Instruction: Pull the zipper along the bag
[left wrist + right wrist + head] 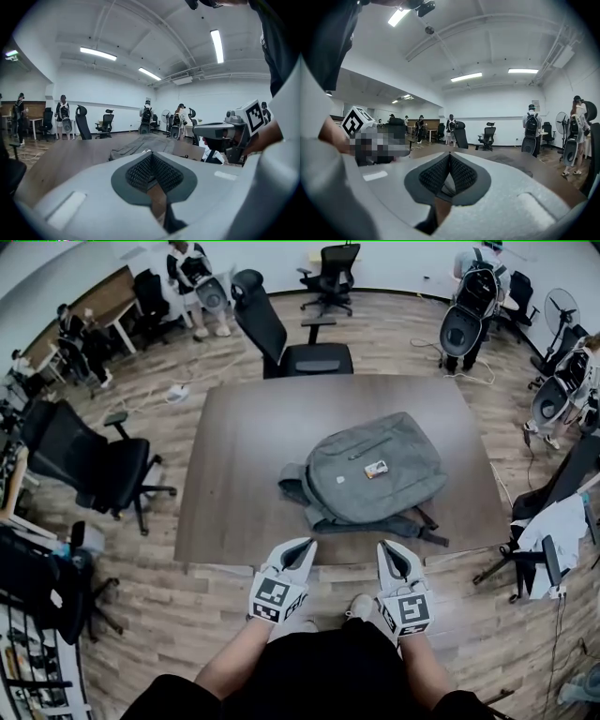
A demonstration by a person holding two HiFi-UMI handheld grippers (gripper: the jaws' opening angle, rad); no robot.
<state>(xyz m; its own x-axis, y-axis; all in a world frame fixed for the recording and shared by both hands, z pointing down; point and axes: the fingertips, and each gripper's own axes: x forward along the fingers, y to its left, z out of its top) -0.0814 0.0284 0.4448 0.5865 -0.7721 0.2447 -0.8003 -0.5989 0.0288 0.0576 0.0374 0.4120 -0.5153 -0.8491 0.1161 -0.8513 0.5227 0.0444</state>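
A grey backpack (pixel 375 479) lies flat in the middle of the brown table (pixel 244 437), with a small orange and white tag (pixel 376 469) on top of it. My left gripper (pixel 307 545) and right gripper (pixel 384 547) hover side by side at the table's near edge, short of the bag and apart from it. Both are shut with nothing between their pads. In the left gripper view the jaws (pixel 151 157) meet, the backpack (pixel 140 146) lies ahead and the right gripper (pixel 220 133) shows at the right. In the right gripper view the jaws (pixel 450 157) also meet.
A black office chair (pixel 291 343) stands at the table's far side and another (pixel 89 465) to its left. A chair draped with white cloth (pixel 553 531) stands to the right. Several people with backpacks stand around the room's edges.
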